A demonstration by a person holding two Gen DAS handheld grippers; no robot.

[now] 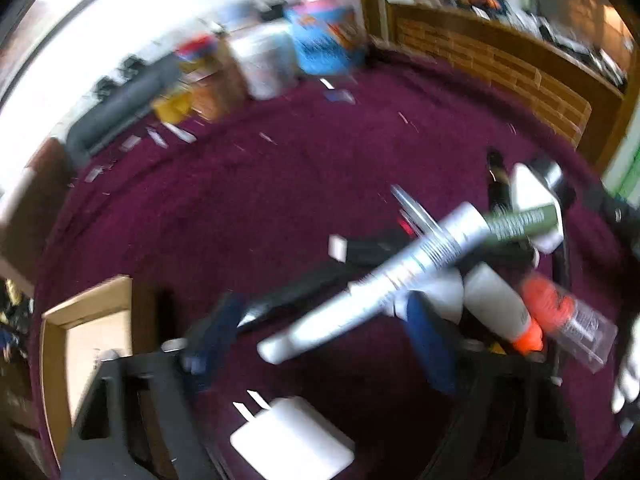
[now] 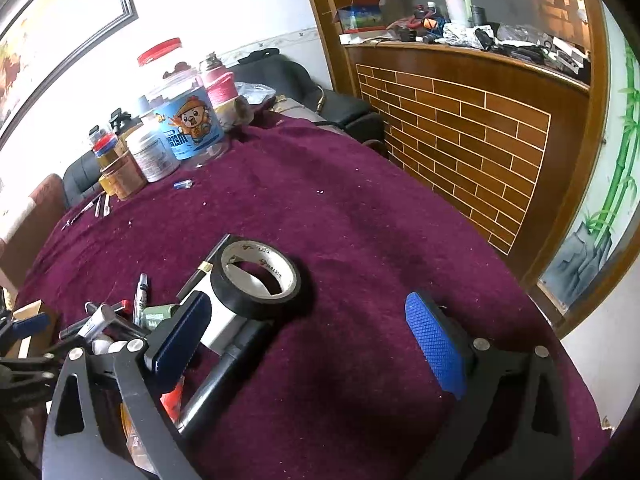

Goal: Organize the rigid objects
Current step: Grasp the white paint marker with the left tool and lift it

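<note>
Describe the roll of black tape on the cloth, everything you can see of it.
The roll of black tape lies flat on its side on the maroon cloth, hole upward. The outer winding is glossy black; the inner core looks like pale cardboard with small printed lettering. It seems partly used, with a wide core opening. Its near-left edge rests on a white and black tool, and a thin dark pen runs under its left side. It sits ahead of the right gripper, whose open jaws do not touch it.
</note>
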